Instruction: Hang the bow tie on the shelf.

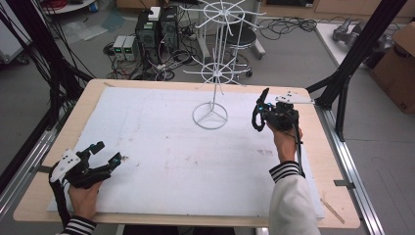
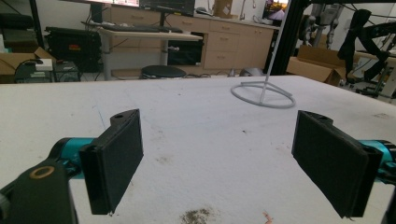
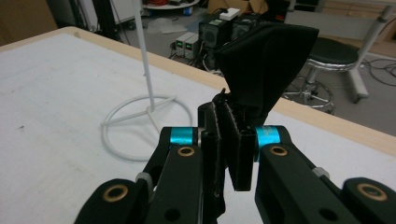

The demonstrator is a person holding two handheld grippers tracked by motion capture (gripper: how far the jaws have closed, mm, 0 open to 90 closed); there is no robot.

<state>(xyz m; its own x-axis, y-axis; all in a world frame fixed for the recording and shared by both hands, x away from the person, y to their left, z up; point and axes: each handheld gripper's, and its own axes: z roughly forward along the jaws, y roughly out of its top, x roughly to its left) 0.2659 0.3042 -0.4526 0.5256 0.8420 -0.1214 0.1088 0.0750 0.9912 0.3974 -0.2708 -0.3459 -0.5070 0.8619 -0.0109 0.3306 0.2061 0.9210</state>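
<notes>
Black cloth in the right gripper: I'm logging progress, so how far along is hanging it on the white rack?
Done: the right gripper is shut on the black cloth, lifted off the table. In hand: carrying it beside the white rack. Left: nothing hangs on the rack's arms yet; the left gripper rests open.

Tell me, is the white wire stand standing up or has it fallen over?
Standing up. The white wire stand rests its round base flat on the white table cover, and its pole rises straight to the spoked rings.
</notes>
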